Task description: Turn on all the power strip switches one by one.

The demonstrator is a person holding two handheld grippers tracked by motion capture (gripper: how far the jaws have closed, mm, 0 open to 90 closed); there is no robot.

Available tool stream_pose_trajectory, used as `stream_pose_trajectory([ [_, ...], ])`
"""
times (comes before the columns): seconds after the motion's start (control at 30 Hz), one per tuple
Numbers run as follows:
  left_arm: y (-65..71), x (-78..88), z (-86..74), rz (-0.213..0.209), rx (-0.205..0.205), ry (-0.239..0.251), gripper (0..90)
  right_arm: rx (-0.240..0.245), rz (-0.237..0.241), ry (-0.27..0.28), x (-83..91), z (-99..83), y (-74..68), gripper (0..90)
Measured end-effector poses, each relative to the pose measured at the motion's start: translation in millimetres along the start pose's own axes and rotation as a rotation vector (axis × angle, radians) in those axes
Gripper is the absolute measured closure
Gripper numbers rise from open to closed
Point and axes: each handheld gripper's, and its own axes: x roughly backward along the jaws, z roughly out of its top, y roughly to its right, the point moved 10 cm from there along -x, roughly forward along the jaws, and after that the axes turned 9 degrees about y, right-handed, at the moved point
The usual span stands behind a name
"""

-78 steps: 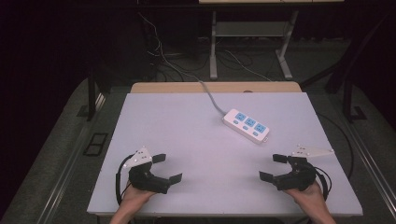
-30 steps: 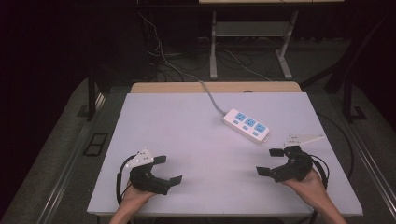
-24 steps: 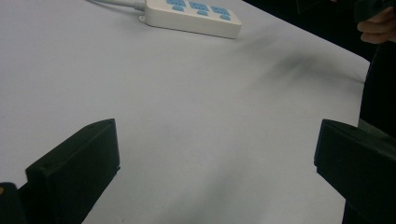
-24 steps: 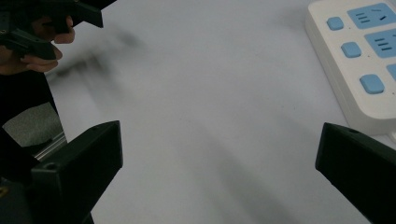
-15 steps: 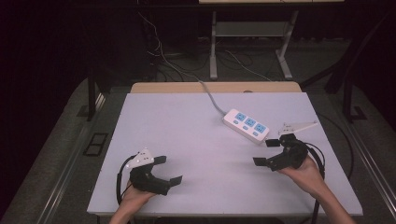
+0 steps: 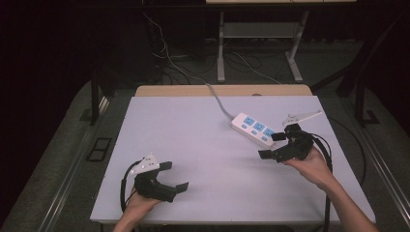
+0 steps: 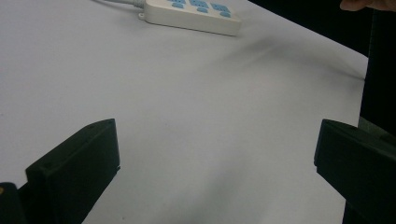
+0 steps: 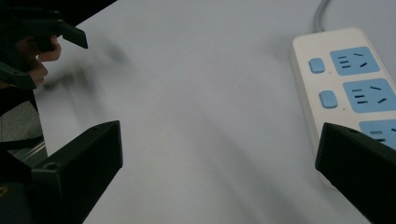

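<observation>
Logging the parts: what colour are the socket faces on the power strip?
Light blue, on the power strip's white body; the right gripper view shows them best.

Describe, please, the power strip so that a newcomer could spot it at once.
Start at the white table and look to its far right part, just ahead of the right gripper. The power strip lies there flat: a cream bar with blue sockets, its grey cord trailing off the far edge.

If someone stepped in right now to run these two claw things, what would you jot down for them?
Right gripper: open, holding nothing, close beside the near end of the power strip, not gripping it.
Left gripper: open, holding nothing, at the table's near left.
Strip: flat at the right rear, cable running off the far edge.
Done: nothing grasped.
Left: probably close on the strip and handle it.
</observation>
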Motion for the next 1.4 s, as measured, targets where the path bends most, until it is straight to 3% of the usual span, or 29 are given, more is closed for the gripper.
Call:
stream_pose_trajectory([
  [0.53,-0.4,-0.3,-0.6,-0.001,0.001,-0.001,0.0,0.012,-0.015,-0.037,-7.4,15.1,16.8,0.5],
  [1.1,-0.2,-0.6,-0.8,-0.002,0.003,-0.001,0.0,-0.006,-0.040,-0.071,-19.4,17.2,38.2,0.6],
  [1.17,-0.1,-0.8,-0.9,-0.003,0.002,-0.003,0.0,-0.003,-0.037,-0.086,-19.2,14.8,43.3,12.8],
  [1.2,0.0,-0.9,-0.9,-0.003,0.002,-0.003,0.0,-0.003,-0.044,-0.093,-19.3,14.0,45.5,25.2],
  [1.23,0.1,-0.9,-0.8,-0.003,0.001,-0.002,0.0,-0.003,-0.044,-0.093,-19.3,14.0,45.5,25.2],
  [1.27,0.2,-1.0,-0.8,-0.004,0.000,-0.002,0.0,-0.007,-0.046,-0.110,-19.5,11.5,49.5,35.1],
  [1.3,0.4,-1.0,-0.9,-0.004,-0.001,-0.002,0.0,-0.007,-0.046,-0.110,-19.5,11.5,49.5,35.1],
  [1.4,0.4,-0.9,-0.6,-0.005,-0.001,0.000,0.0,-0.015,-0.064,-0.116,-19.3,9.4,57.6,49.5],
])
